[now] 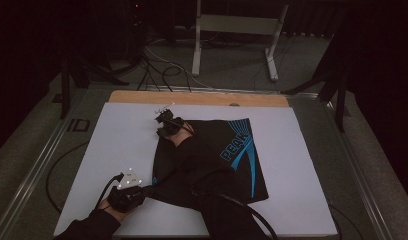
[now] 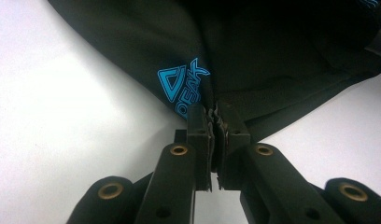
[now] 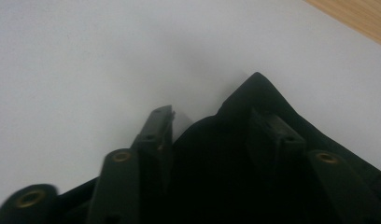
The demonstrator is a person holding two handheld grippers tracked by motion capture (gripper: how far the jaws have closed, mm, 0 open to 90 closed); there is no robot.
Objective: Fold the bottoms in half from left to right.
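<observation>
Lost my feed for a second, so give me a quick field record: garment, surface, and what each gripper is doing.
garment: black garment with blue print, lying mostly flat
surface: white sheet over a wooden table
left gripper: jaws shut, pinching the garment's near edge beside a blue logo
right gripper: jaws apart, around a far corner of the garment, not closed on it
person: both forearms reach in, the right sleeve crossing over the garment

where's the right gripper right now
In the high view the right gripper is at the far left corner of the black garment, near the table's wooden back edge; in its own view its jaws stand apart around that corner.
</observation>
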